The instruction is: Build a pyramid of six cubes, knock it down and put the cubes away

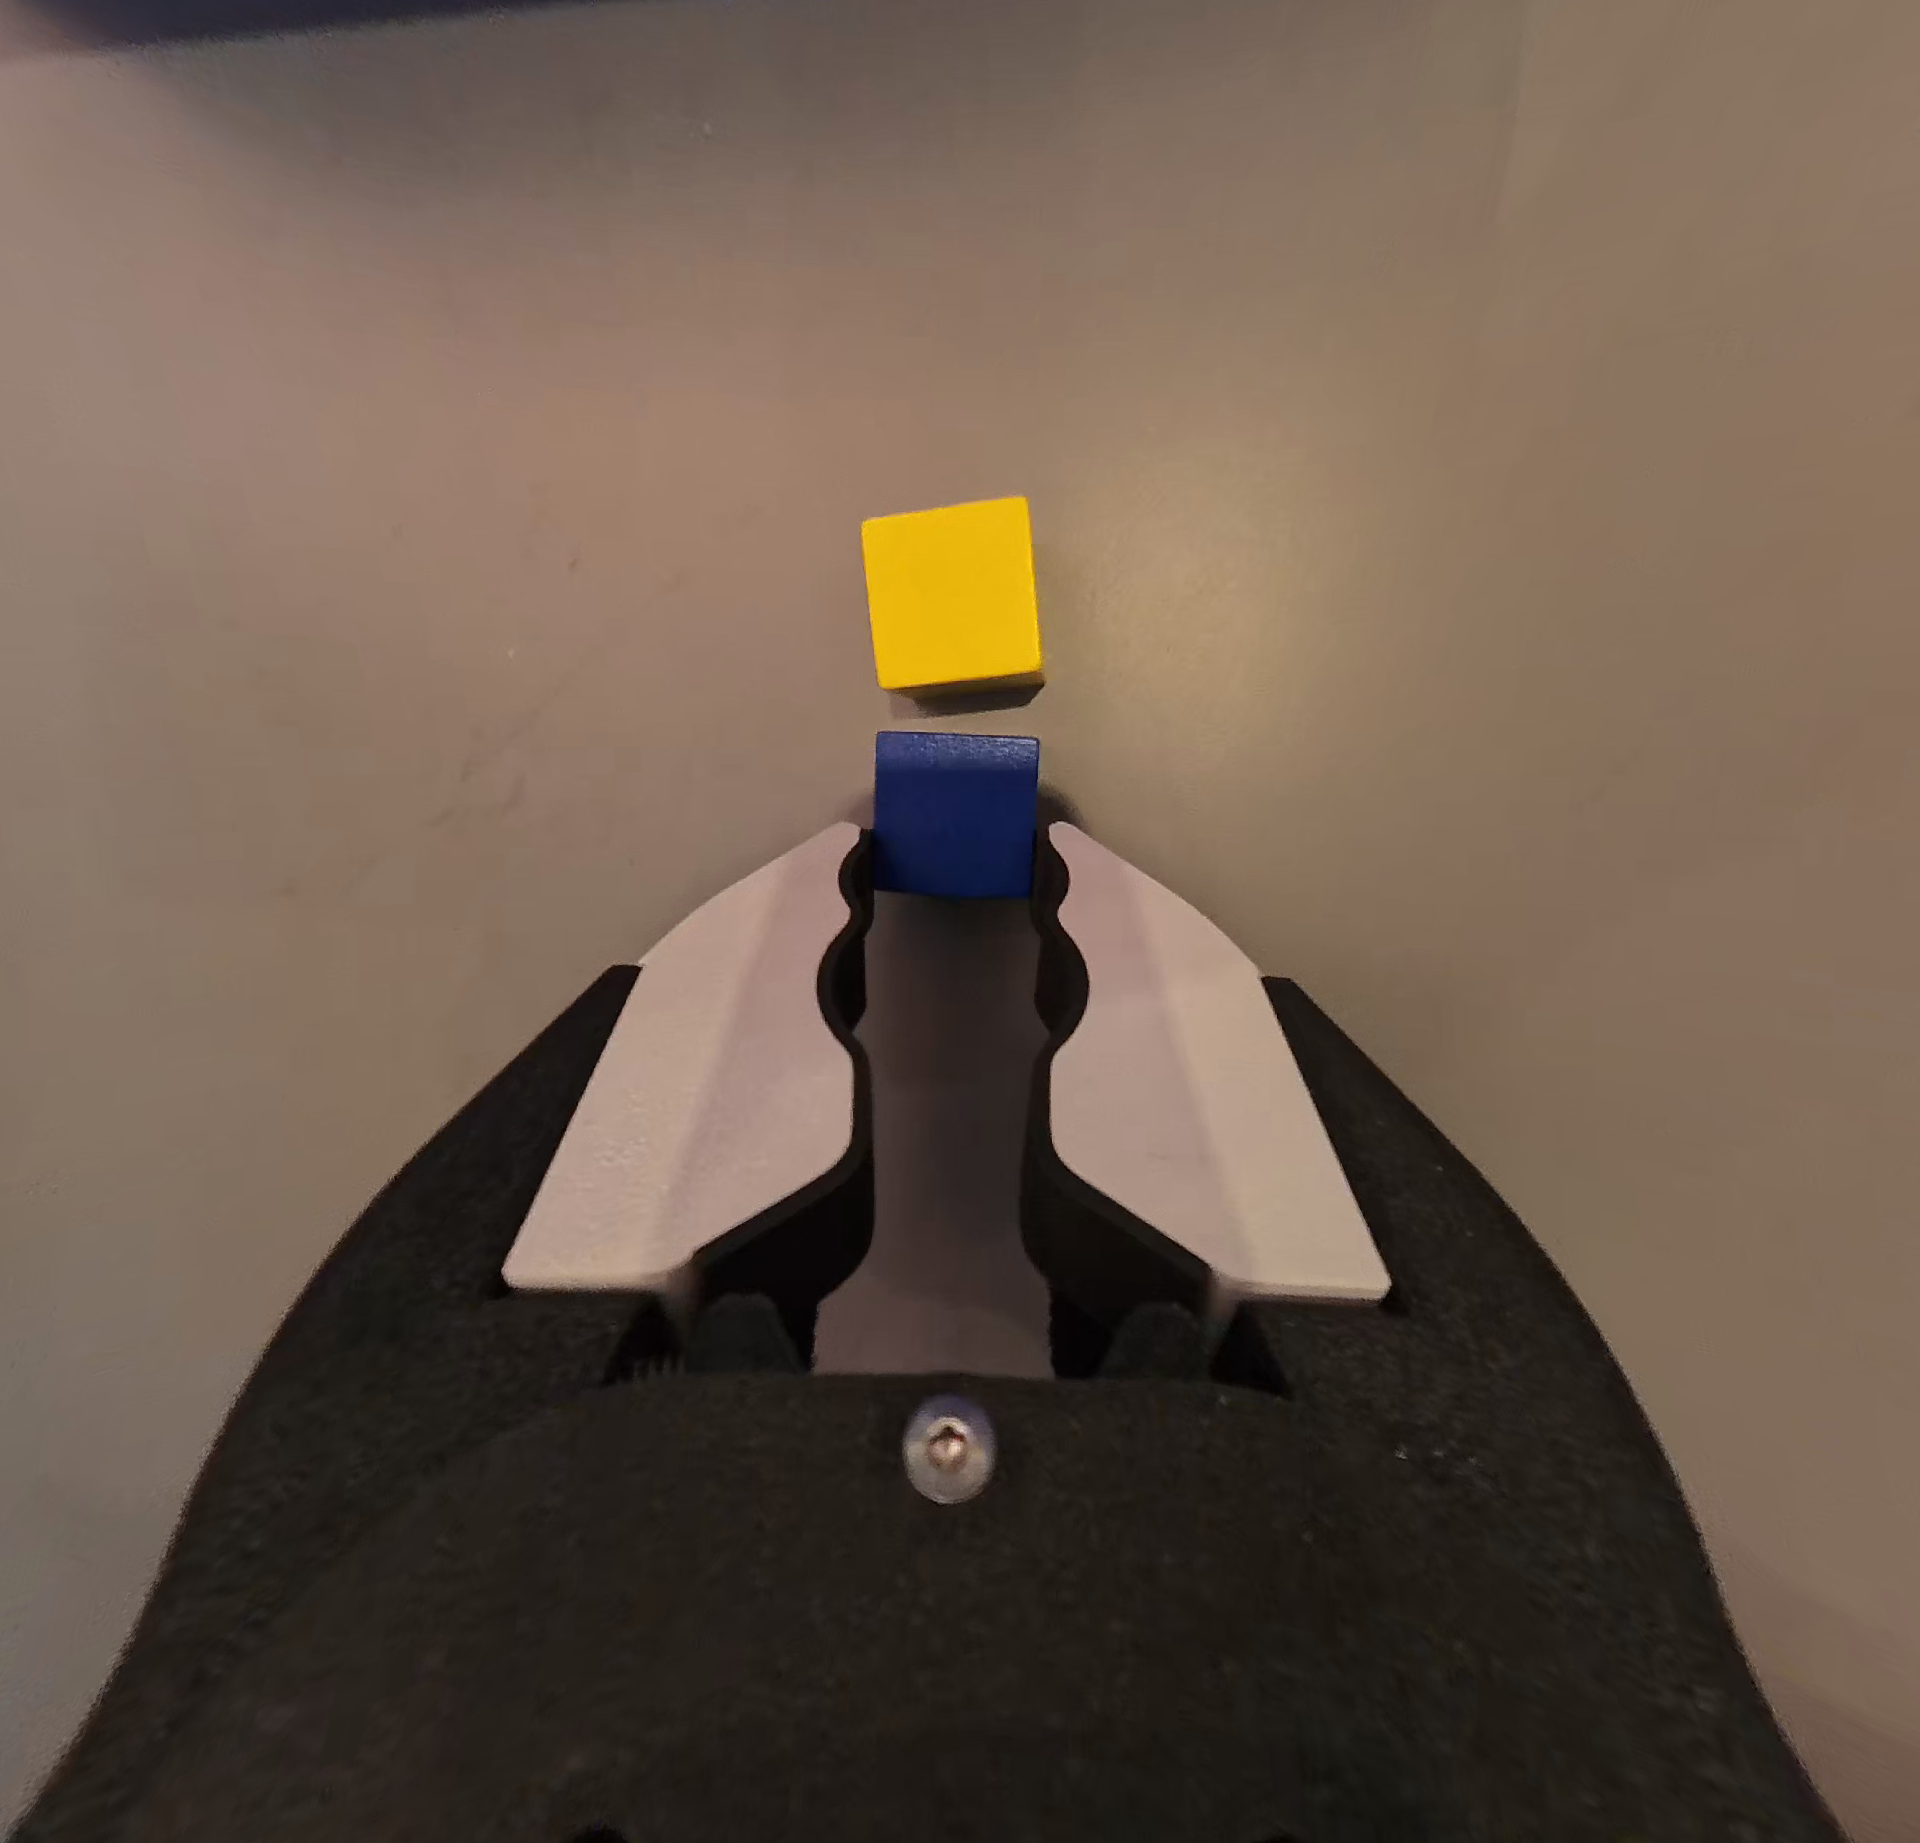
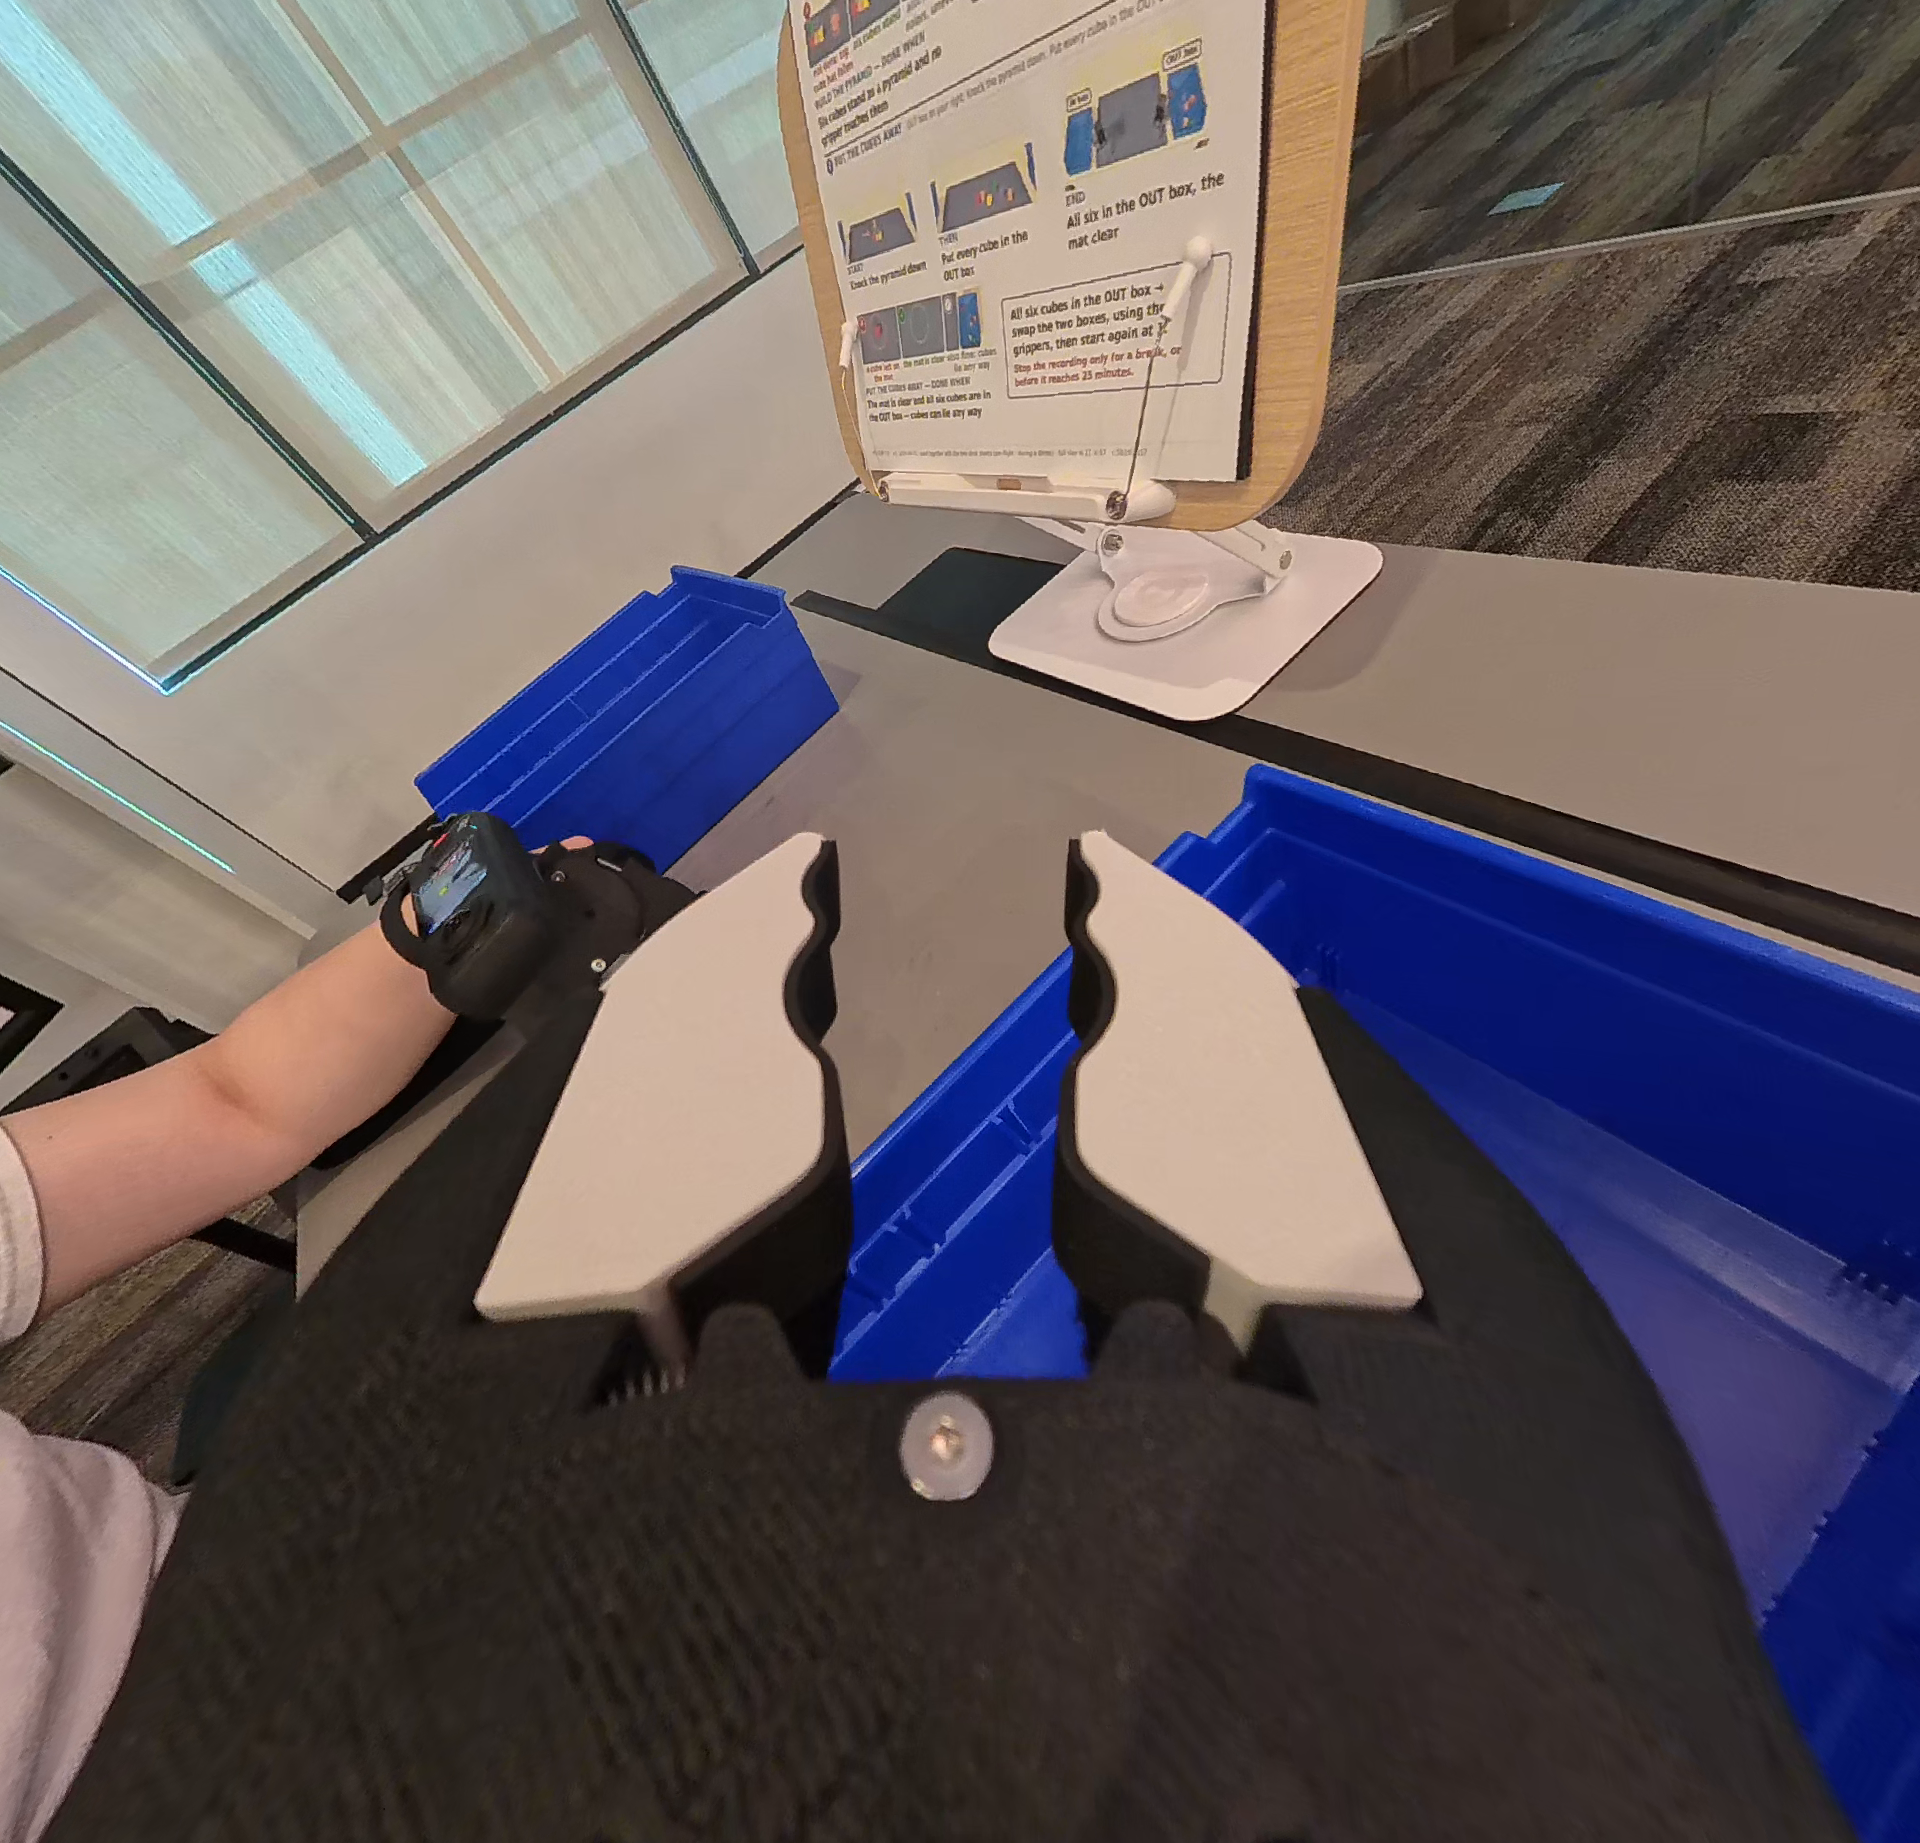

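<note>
Though half hidden between fingers (image 1: 1055, 863), blue cube (image 1: 954, 817) beside yellow cube (image 1: 952, 593).

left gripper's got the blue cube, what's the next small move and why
Probably ease the blue cube forward until it sits beside the yellow cube, then open. The left gripper is shut on it, a narrow gap separates the two cubes, and the right gripper is open and empty.

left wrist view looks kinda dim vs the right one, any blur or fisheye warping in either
Left wrist view: dim, warm light, the blue cube and yellow cube sharp, soft blur towards the edges. Right wrist view: bright daylight from the window, strong wide-angle tilt and bending of the blue bin.
</note>
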A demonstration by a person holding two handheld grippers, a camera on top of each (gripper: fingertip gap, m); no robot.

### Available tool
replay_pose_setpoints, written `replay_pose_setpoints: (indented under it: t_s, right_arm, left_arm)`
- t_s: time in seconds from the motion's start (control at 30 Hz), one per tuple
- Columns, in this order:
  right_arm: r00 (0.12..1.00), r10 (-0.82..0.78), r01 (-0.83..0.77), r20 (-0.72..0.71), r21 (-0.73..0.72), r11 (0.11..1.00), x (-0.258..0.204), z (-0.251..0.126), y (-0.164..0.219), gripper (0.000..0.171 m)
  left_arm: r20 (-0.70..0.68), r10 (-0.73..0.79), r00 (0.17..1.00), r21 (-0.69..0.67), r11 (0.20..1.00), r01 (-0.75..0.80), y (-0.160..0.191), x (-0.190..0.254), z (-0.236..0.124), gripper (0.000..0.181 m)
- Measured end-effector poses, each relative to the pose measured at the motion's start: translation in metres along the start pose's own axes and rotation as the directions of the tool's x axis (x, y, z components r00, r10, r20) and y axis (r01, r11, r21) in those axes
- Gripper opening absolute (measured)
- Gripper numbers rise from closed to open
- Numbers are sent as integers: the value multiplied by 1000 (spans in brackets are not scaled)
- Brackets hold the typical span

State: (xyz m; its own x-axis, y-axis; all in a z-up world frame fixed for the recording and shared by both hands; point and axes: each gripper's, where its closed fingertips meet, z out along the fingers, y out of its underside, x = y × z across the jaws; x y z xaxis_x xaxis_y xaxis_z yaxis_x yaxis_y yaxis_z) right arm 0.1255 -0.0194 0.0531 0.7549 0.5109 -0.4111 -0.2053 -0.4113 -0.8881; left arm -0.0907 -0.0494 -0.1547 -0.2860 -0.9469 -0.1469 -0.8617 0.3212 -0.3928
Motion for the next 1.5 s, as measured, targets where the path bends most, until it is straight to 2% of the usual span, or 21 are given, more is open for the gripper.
replay_pose_setpoints:
  t_s: [0.33, 0.93, 1.1, 1.17, 1.23, 1.3, 1.37, 1.43, 1.5]
  right_arm:
    - [1000, 10, -10, -2, -4, 1000, 2, -1, 2, 42]
    - [1000, 19, -19, -5, -26, 999, 6, 1, 7, 42]
    - [1000, 23, -23, -5, -23, 999, 7, 0, 7, 42]
    - [1000, 24, -25, -6, -22, 999, 8, -1, 7, 42]
    - [1000, 27, -27, -3, -20, 999, 8, -2, 7, 42]
    - [1000, 27, -27, -3, -17, 999, 9, -3, 7, 42]
    - [1000, 30, -30, -4, -10, 999, 10, -4, 6, 42]
    - [999, 36, -36, -5, -6, 999, 11, -5, 5, 42]
    - [999, 40, -40, -10, -10, 999, 13, -4, 7, 42]
  left_arm:
    - [-9, -64, 998, 0, 998, 64, -7, 3, 4, 29]
    - [2, -83, 997, -6, 997, 83, -7, 2, 5, 29]
    - [10, -65, 998, -18, 998, 65, -3, 1, 2, 48]
    - [11, -62, 998, 5, 998, 62, -4, -1, -6, 50]
    - [34, -68, 997, 59, 996, 66, -8, -8, -27, 50]
    - [98, -100, 990, 168, 982, 83, -16, -24, -67, 44]
    - [225, -170, 959, 324, 942, 91, -21, -48, -128, 44]
    - [336, -306, 891, 515, 851, 98, -15, -69, -204, 43]
    - [414, -476, 776, 638, 760, 126, 18, -86, -266, 40]
